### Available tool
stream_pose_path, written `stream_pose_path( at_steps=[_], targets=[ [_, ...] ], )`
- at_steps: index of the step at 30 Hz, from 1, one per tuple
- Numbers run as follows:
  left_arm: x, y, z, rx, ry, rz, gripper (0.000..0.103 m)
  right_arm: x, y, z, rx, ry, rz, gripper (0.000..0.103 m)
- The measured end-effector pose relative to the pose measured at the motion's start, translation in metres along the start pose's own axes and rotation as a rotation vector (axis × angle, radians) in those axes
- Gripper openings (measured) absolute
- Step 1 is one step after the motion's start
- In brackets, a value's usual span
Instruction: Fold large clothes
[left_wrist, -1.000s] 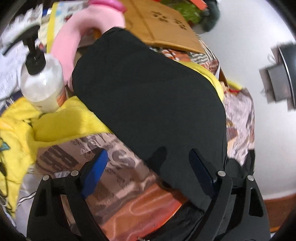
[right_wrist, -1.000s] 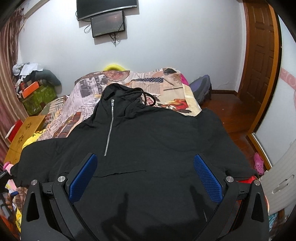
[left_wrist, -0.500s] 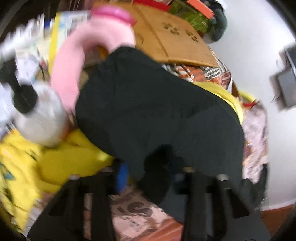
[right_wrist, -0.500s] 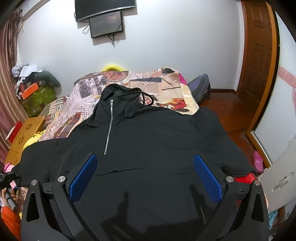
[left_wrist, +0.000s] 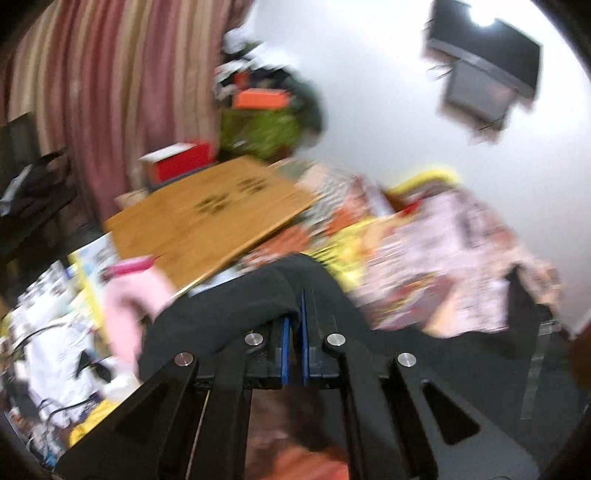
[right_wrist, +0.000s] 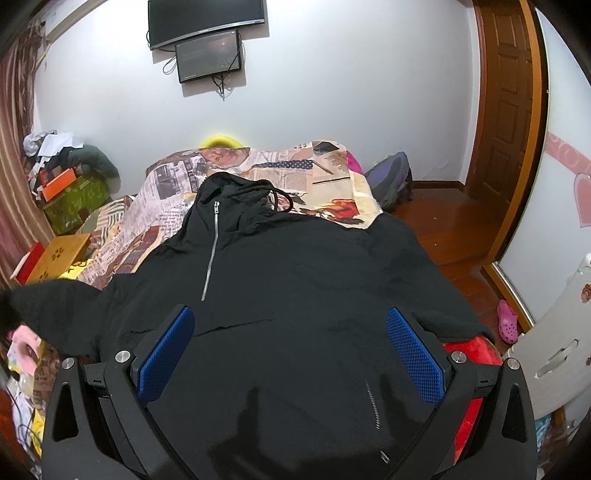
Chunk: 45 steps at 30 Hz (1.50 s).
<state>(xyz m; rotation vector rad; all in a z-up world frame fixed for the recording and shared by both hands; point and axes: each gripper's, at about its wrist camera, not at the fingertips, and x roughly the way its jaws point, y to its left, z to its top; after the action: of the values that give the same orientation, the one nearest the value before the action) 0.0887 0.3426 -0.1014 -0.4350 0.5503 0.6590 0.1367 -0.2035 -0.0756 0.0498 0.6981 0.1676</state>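
One black hoodie (right_wrist: 295, 295) lies spread front-up across the bed (right_wrist: 332, 177), zipper (right_wrist: 210, 251) toward the wall. We count two grippers. Our left gripper (left_wrist: 295, 306) has just been closing, and its blue pads now pinch the hoodie's sleeve (left_wrist: 240, 306), lifted clear of the clutter. Our right gripper (right_wrist: 291, 347) hangs over the hem, jaws spread wide, nothing between them. Two screens (right_wrist: 207, 40) are mounted on the wall. One wooden board (left_wrist: 210, 218), one red box (left_wrist: 177, 162) and one pink item (left_wrist: 125, 314) crowd the sleeve's side. No writing is legible; the left view is blurred.
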Motion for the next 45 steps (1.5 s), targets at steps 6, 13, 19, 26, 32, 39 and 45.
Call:
stream_pose_path(
  at_steps=[6,13,19,26,32,39,45],
  targets=[
    [-0.035,-0.088,0.020,0.084,-0.036,-0.256,0.004,-0.006,-0.015,-0.007,0.018,-0.007,0.002,0.103],
    [-0.047,-0.204,-0.018,0.197,0.045,-0.462,0.004,-0.009,-0.036,-0.010,0.074,-0.022,0.011,0.103],
    [-0.040,-0.293,-0.082,0.348,0.219,-0.579,0.004,-0.010,-0.044,-0.015,0.068,-0.022,0.008,0.103],
    [-0.036,-0.359,-0.184,0.606,0.406,-0.591,0.005,-0.009,-0.047,-0.024,0.045,-0.023,0.002,0.103],
    [-0.037,-0.358,-0.232,0.746,0.510,-0.583,0.012,0.001,-0.047,-0.027,0.013,0.000,-0.011,0.103],
    [-0.061,-0.337,-0.225,0.771,0.504,-0.654,0.048,0.003,-0.048,-0.022,0.020,-0.006,-0.021,0.103],
    [-0.079,-0.313,-0.191,0.717,0.433,-0.678,0.052,0.006,-0.035,-0.006,-0.016,-0.033,-0.021,0.103]
  ],
)
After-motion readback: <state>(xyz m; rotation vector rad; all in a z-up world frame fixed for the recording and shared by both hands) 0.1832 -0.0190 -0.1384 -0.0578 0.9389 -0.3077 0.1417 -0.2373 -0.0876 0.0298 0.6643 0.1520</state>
